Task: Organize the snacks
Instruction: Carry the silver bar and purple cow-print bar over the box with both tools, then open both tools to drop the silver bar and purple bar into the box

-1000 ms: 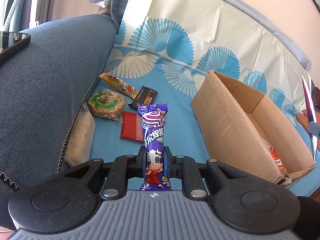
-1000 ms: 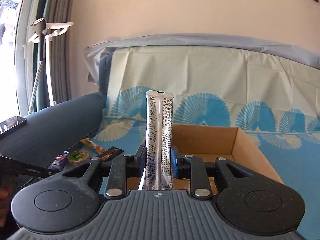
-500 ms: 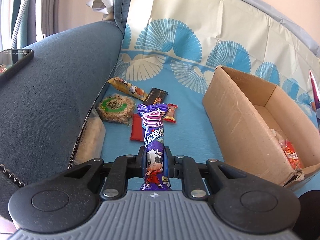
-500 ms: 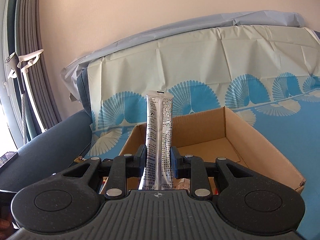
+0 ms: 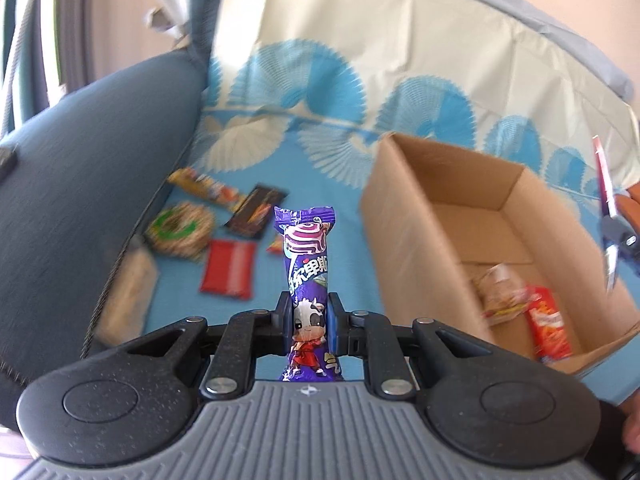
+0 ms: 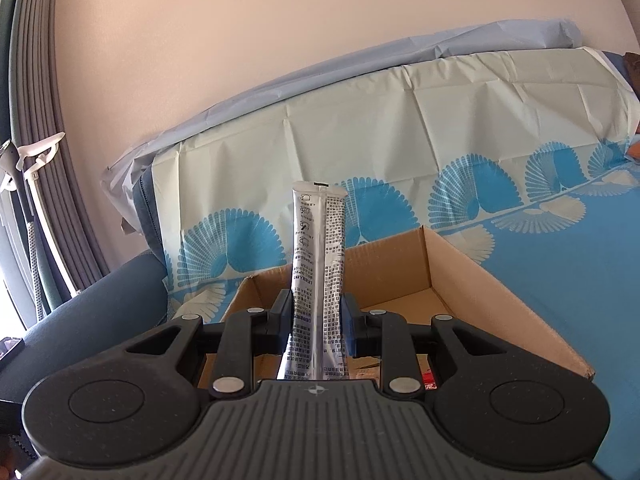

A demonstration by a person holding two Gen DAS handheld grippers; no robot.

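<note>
My left gripper [image 5: 308, 314] is shut on a purple snack packet [image 5: 306, 264] with a cartoon cow, held upright above the blue cloth, left of an open cardboard box [image 5: 404, 240]. The box holds a red packet [image 5: 550, 330] and a pale one [image 5: 498, 294]. My right gripper [image 6: 318, 316] is shut on a silver stick packet [image 6: 318, 264], held upright over the box [image 6: 480, 280]. That packet and gripper also show edge-on at the right of the left wrist view [image 5: 608, 200].
Loose snacks lie on the cloth left of the box: a red packet [image 5: 228, 268], a black bar [image 5: 256, 210], a round green-labelled cake [image 5: 180, 228], an orange bar [image 5: 204, 186]. A dark blue sofa arm [image 5: 80, 168] rises at the left.
My left gripper has swung right toward the box with the purple packet. My right gripper has tilted and moved closer over the box with the silver packet.
</note>
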